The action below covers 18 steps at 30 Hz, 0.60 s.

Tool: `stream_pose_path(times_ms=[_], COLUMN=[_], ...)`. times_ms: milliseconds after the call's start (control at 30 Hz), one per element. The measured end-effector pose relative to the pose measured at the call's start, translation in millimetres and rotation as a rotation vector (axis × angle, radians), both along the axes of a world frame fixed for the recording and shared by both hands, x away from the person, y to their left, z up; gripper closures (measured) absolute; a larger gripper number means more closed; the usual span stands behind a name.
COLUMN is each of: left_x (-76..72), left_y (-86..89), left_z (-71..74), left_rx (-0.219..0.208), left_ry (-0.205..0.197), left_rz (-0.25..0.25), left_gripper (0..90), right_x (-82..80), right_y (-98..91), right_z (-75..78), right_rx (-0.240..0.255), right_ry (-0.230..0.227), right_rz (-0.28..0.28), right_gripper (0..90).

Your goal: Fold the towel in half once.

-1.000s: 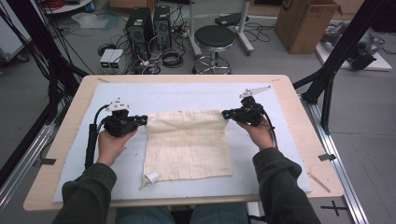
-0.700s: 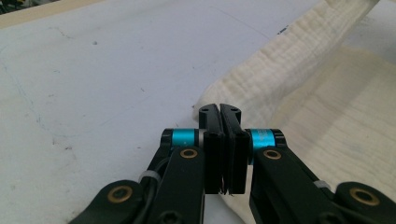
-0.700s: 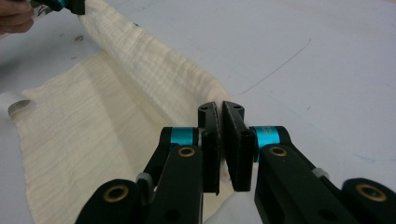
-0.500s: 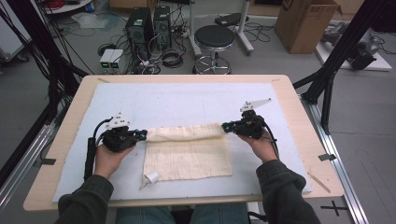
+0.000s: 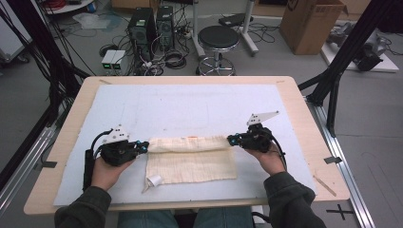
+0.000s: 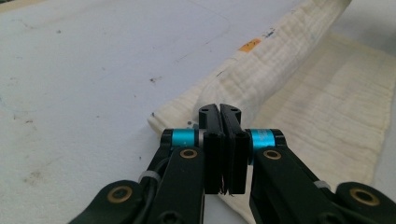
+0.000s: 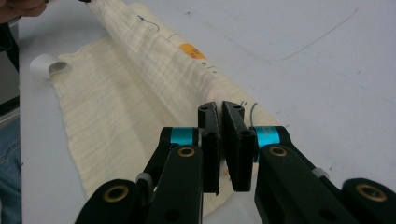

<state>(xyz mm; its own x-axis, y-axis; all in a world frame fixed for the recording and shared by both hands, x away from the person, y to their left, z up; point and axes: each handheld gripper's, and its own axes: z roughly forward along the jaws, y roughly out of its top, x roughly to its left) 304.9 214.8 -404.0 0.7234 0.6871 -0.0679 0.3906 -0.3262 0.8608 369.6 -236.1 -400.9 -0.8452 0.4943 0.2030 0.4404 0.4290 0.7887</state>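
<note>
We have a cream cloth [image 5: 190, 159] lying near the front middle of the white mat [image 5: 190, 104] that covers the table [image 5: 309, 123], and we are folding its far edge over towards us. Our left gripper [image 5: 144, 146] pinches the left corner of that lifted edge, and our right gripper [image 5: 232, 139] pinches the right corner; in both gripper views the black jaws stand nearly together with the fabric caught between them. The edge hangs between the two grips as a soft roll just above the flat half of the cloth. The cloth looks to us like thin, crinkled gauze: light, limp and quick to sag or wrinkle, so it should follow wherever the corners go but will not hold a shape of its own. It seems neither fragile nor slippery, though a thin layer could slide out of a loose pinch. We judge the corners the right places to hold, since keeping them apart and level keeps the fold line taut and straight. A small white tag [image 5: 154, 180] curls at the near left corner, and an orange mark [image 7: 192, 50] sits on the rolled part.
</note>
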Motion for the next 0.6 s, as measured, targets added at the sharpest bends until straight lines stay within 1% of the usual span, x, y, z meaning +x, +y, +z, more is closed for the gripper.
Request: stream_pose_path(times_ms=[33, 67, 133, 200, 267, 300, 333, 433, 500, 533, 567, 600], left_x=[-1.4, -4.2, -8.1, -12.0, -15.6, -17.4, -19.3, -23.0, -25.4, -26.5, -27.3, -28.2], left_y=[0.8, 1.4, 2.7, 3.6, 3.7, 3.8, 3.2, 3.4, 3.0, 2.6, 3.1, 2.9], left_z=[-0.2, -1.1, -3.0, -5.0, -5.9, -6.0, -6.7, -9.5, -12.5, -13.5, -13.8, -14.1], left_rx=[0.000, -0.008, -0.001, -0.013, -0.015, -0.008, -0.012, -0.004, 0.003, 0.000, 0.008, 0.008], left_ry=[-0.002, 0.002, 0.003, 0.007, 0.005, 0.002, 0.003, 0.015, 0.022, 0.024, 0.023, 0.025], left_rz=[-0.004, -0.007, -0.011, -0.011, -0.021, -0.025, -0.027, -0.045, -0.049, -0.050, -0.055, -0.058], left_gripper=[87.7, 87.7, 87.7, 87.7, 87.7, 87.7, 87.7, 87.6, 87.6, 87.6, 87.7, 87.6], right_x=[-2.4, -3.9, -7.5, -10.9, -13.3, -15.0, -15.7, -19.6, -21.5, -21.9, -23.0, -23.7], right_y=[-0.3, -0.6, -2.3, -3.2, -3.9, -4.0, -4.5, -4.6, -4.1, -4.2, -4.0, -3.9], right_z=[-0.2, -0.5, -1.0, -0.5, -0.2, 0.2, 0.4, 0.9, -0.1, -1.1, -2.1, -3.1], right_rx=[-0.004, -0.006, 0.004, 0.005, 0.007, 0.006, 0.004, -0.005, -0.016, -0.017, -0.018, -0.022], right_ry=[0.003, -0.004, -0.012, -0.015, -0.019, -0.017, -0.022, -0.034, -0.035, -0.037, -0.029, -0.029], right_rz=[0.001, 0.003, 0.006, 0.007, 0.009, 0.010, 0.013, 0.016, 0.019, 0.023, 0.024, 0.028], right_gripper=[85.6, 85.5, 85.5, 85.6, 85.6, 85.5, 85.6, 85.5, 85.5, 85.5, 85.5, 85.5])
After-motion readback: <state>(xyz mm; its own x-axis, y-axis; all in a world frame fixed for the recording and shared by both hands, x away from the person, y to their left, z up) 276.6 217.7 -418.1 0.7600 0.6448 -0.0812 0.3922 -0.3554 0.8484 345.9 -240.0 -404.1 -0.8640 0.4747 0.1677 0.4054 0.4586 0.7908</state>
